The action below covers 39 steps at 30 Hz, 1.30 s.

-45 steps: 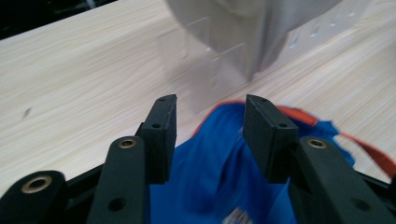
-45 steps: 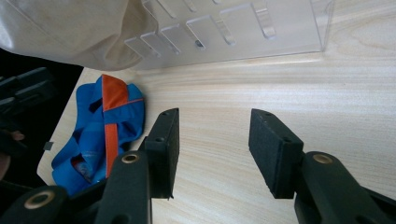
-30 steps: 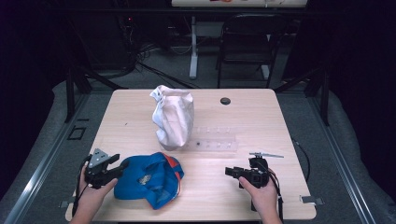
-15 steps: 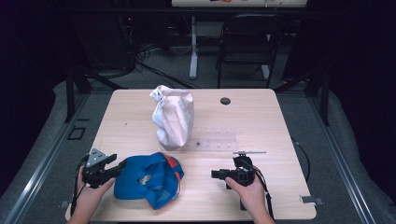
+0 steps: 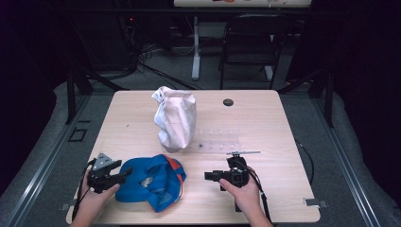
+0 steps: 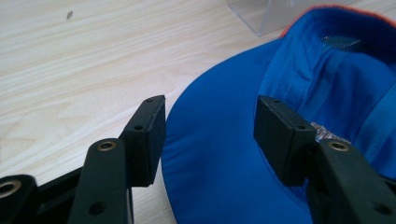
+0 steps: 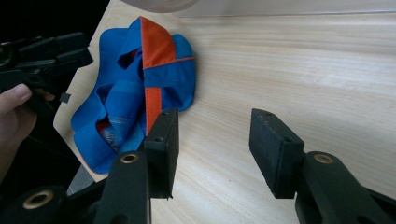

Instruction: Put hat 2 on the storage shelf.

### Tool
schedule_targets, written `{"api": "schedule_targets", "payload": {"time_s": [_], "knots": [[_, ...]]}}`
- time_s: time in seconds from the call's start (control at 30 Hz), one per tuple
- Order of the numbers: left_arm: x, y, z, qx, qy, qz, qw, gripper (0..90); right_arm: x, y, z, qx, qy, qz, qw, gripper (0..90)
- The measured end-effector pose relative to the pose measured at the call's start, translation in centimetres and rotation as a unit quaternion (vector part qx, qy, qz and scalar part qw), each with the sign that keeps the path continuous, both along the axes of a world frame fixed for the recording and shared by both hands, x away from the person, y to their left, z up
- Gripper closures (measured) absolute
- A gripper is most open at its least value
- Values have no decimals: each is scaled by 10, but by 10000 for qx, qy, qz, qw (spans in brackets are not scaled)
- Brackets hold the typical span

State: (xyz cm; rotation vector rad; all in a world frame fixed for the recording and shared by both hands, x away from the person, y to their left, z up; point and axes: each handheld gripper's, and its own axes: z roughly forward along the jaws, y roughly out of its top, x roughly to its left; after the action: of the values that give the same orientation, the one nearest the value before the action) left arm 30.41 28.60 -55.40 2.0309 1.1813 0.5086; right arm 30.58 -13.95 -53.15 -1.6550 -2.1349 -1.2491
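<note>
Blue fabric with orange panels, the cap [image 5: 151, 182] lies crumpled near the front left of the wooden table [image 5: 283, 127], its brim turned toward the left gripper [image 5: 124, 176]. That gripper's jaws stand spread wide and have just been opening; in the left gripper view the brim [image 6: 219, 154] runs into the gap between them, yet neither pad presses on it and nothing is held. The right gripper [image 5: 208, 175] points leftward at the cap from the bare wood just right of it, its jaws apart and nothing between them; in the right gripper view the cap [image 7: 140, 93] lies ahead of the pads, short of them. Behind the cap a white bag [image 5: 176, 118] stands upright near the table's middle, with a clear plastic tray [image 5: 220, 140] flat beside it and a small black disc [image 5: 228, 102] farther back. The cap lies close to the table's front edge and its left corner, while open wood stretches between the two grippers and across the right half of the table. Compared with a second ago, the right gripper has come inward from the right side toward the cap, the left gripper has hardly shifted, and the cap, bag and tray lie where they were.
</note>
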Motion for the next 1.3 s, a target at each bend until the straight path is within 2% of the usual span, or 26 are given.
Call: {"api": "schedule_targets", "payload": {"time_s": [0.17,0.27,0.33,0.47,0.5,0.53,0.63,0.77,0.8,0.83,0.93,1.0,1.23,1.3], "knots": [[2,2,-5,43,135,12,9999,422,1,8,-2,-84,37,118,9999,532],[4,3,-9,-65,314,4,9995,422,1,15,-4,-66,65,169,9998,532],[4,3,-10,-78,365,-26,9993,422,1,18,-5,-74,58,201,9998,532],[5,3,-11,-68,364,-11,9993,428,1,21,-7,-1,94,237,9997,532],[5,3,-12,-41,274,71,9996,427,1,21,-7,13,116,249,9996,532],[6,5,-11,-63,314,50,9995,424,1,22,-7,10,120,256,9996,531],[6,10,-10,-92,246,201,9995,383,1,27,-10,6,126,290,9995,528],[8,11,-13,-153,378,161,9990,380,0,29,-11,-16,120,349,9993,527],[9,11,-13,-200,489,103,9985,388,0,30,-11,-9,116,367,9993,527],[9,11,-14,-224,519,88,9984,392,0,31,-12,-19,120,358,9993,525],[8,7,-15,-210,461,109,9987,405,0,31,-12,-86,138,442,9989,524],[8,6,-14,-173,531,18,9984,407,-1,32,-14,-29,138,401,9991,521],[5,-5,-14,-131,533,-130,9984,418,-3,33,-20,-20,238,537,9983,516],[5,-10,-14,-124,540,-179,9983,418,-3,34,-22,51,300,542,9981,516]]}}
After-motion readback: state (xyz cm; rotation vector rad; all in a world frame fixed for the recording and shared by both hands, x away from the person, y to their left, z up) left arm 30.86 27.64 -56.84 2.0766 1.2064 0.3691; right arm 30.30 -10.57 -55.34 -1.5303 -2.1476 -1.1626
